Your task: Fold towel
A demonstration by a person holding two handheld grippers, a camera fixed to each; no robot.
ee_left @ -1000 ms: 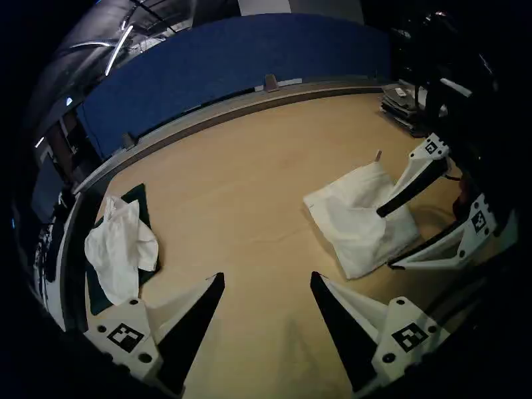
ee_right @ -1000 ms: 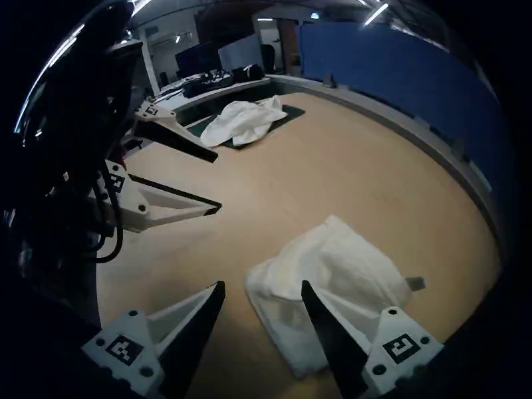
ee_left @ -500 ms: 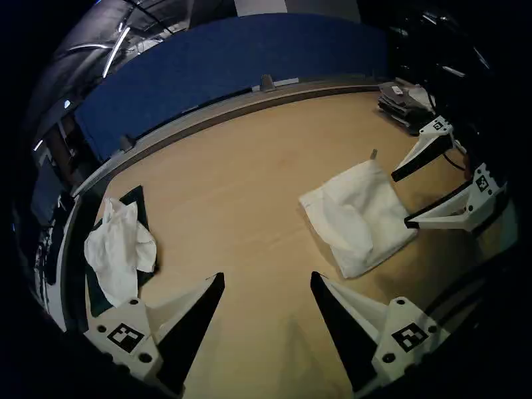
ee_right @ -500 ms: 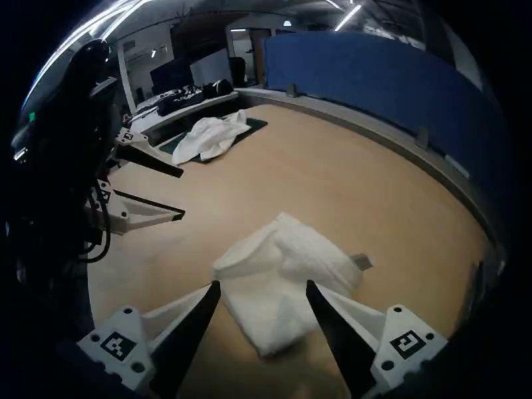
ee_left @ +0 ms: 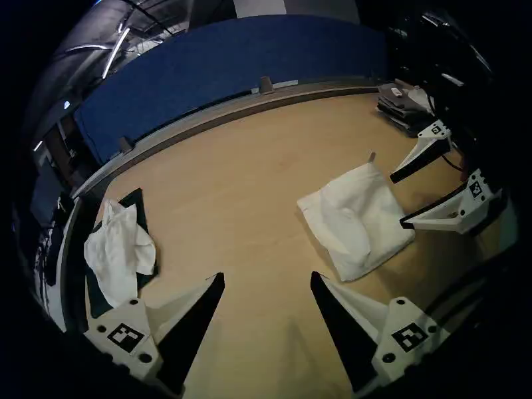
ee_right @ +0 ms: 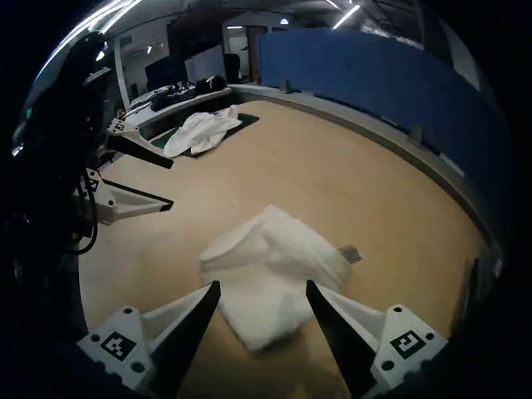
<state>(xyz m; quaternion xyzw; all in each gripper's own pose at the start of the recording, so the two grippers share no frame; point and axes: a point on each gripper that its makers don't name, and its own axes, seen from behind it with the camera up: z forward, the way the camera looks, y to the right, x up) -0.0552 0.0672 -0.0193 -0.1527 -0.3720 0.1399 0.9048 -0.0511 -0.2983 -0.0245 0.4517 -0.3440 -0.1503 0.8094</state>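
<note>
Left gripper (ee_left: 266,274) hangs with its fingers spread wide and nothing between them, over bare table (ee_left: 253,166) just to the near-left of the folded towel (ee_left: 352,219). Well to the left of the towel, a crumpled white cloth (ee_left: 120,249) lies on a dark green mat (ee_left: 136,199). The towel itself sits flat on the wood as a thick white packet, roughly square, with a soft ridge across its top and a small label tab (ee_right: 350,253) sticking out at one corner. Behind the towel a blue partition (ee_left: 233,66) runs along the back. On the towel's right side the right gripper (ee_left: 398,201) is likewise parted wide and grips nothing. Its two dark tips point in at the towel's edge, and I cannot tell whether the lower one touches the cloth. In the right gripper view the towel lies just ahead of and between those parted fingers. Beyond the towel to the far right sits a stack of dark flat things (ee_left: 399,110).
</note>
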